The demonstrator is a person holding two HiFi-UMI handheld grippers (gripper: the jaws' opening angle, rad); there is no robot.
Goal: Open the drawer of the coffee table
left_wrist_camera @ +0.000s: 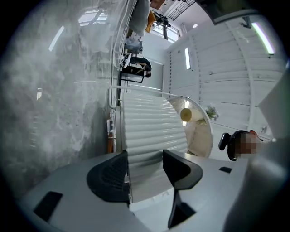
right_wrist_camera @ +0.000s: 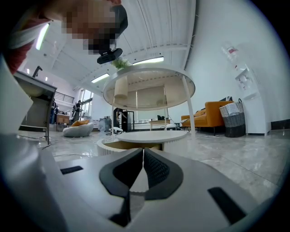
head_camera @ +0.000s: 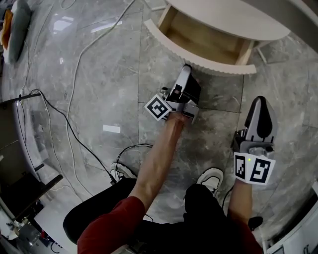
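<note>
The low white coffee table (head_camera: pixel 238 15) stands at the top of the head view, its drawer (head_camera: pixel 203 39) pulled out so the wooden inside shows. The ribbed white drawer front (head_camera: pixel 208 66) curves toward me. My left gripper (head_camera: pixel 186 69) reaches onto that front. In the left gripper view its jaws (left_wrist_camera: pixel 145 170) are closed against the ribbed panel (left_wrist_camera: pixel 149 131), one pad on each side. My right gripper (head_camera: pixel 260 101) hovers over the floor to the right of the drawer, apart from it. Its jaws (right_wrist_camera: pixel 143 156) are shut with nothing between them, and it faces the open drawer (right_wrist_camera: pixel 129 145).
Cables (head_camera: pixel 74 99) trail over the grey marble floor at left, near dark equipment (head_camera: pixel 15 149). The person's shoe (head_camera: pixel 211 176) is below the grippers. A taller round table (right_wrist_camera: pixel 149 86) rises beyond the coffee table; an orange sofa (right_wrist_camera: pixel 217 113) and basket (right_wrist_camera: pixel 233 115) stand far right.
</note>
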